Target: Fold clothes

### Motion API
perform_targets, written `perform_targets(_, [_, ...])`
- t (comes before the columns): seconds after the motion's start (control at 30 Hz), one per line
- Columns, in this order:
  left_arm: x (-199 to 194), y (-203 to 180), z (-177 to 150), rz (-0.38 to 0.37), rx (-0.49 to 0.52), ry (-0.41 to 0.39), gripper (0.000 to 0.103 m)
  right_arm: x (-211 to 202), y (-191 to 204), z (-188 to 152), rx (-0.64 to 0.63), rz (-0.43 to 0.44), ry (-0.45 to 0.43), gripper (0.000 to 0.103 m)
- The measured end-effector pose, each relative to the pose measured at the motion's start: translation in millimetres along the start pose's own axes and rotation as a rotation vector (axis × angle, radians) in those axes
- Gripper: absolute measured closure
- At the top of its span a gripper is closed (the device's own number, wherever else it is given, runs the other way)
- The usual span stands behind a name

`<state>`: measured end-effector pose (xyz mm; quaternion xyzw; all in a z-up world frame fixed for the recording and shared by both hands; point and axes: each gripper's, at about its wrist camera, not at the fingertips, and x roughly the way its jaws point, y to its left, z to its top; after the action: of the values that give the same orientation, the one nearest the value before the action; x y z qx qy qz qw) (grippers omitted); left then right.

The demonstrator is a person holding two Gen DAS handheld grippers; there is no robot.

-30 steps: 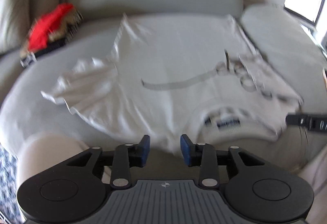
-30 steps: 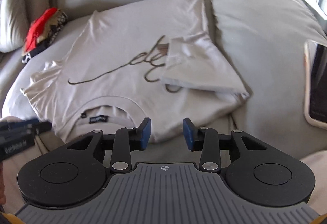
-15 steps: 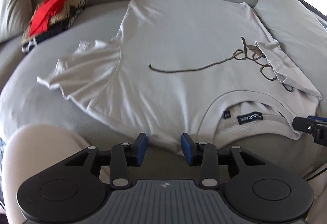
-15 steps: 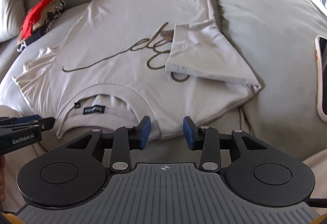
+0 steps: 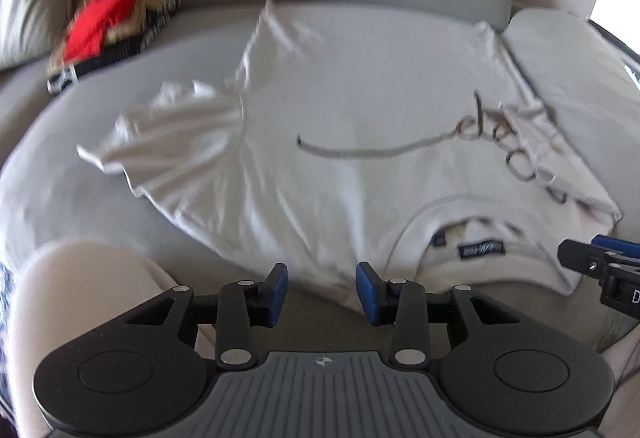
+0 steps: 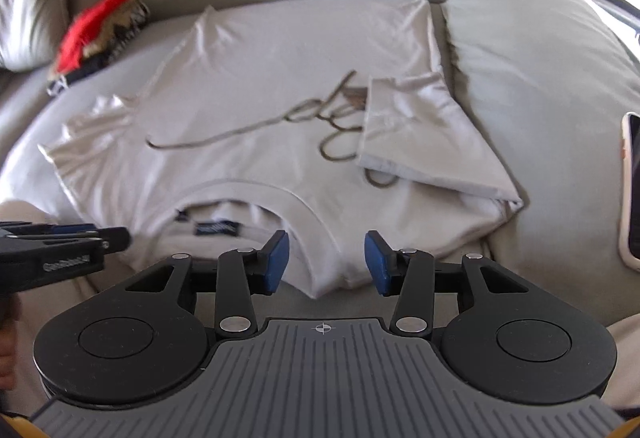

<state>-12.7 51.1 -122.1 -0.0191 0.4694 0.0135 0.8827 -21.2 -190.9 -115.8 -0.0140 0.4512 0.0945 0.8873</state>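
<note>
T-shirt [image 6: 256, 86], pale grey with a looping script print, lies spread across the middle of the sofa seat [image 6: 540, 70], collar toward the bottom of the frame; one sleeve [image 6: 424, 134] is folded over the chest at right of centre. The right gripper [image 6: 326, 264] hovers at the collar edge, blue pads spread, holding nothing. The left gripper [image 5: 322, 292] is likewise spread near the shirt's shoulder hem. A red garment pile [image 5: 116, 26] sits upper left; a phone [image 6: 632, 190] lies at the right edge.

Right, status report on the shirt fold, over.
Left gripper and right gripper open, empty. T-shirt flat on sofa, one sleeve folded in. Nothing in the way.
</note>
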Motion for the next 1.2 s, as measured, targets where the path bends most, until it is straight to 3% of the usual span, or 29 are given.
perform_targets(0.17, [1,5,0,-0.041,-0.022,0.046,0.068,8,-9,-7,0.061,0.032,0.095,0.054])
perform_targets(0.27, [-6,16,6,-0.112,-0.075,0.06,0.068,-1,3,2,0.023,0.06,0.053,0.051])
perform_targets(0.37, [-22,32,15,-0.111,-0.123,-0.021,0.066,-7,18,18,-0.017,0.091,-0.013,0.041])
perform_targets(0.47, [-31,71,25,-0.114,-0.265,-0.083,0.065,-3,30,35,0.014,0.162,-0.026,0.035])
perform_targets(0.63, [-23,153,33,-0.082,-0.557,-0.13,0.07,8,53,47,0.04,0.223,-0.044,0.035])
perform_targets(0.73, [-3,194,35,-0.092,-0.719,-0.112,0.075,16,60,48,0.063,0.249,-0.036,0.035])
perform_targets(0.97, [40,232,36,-0.175,-0.885,-0.073,0.079,28,67,48,0.069,0.236,-0.013,0.035])
perform_targets(1.07, [53,237,38,-0.154,-0.919,-0.065,0.085,30,63,48,0.078,0.227,-0.009,0.035])
perform_targets(1.2, [63,243,42,-0.168,-0.943,-0.066,0.085,33,52,47,0.087,0.202,-0.009,0.035])
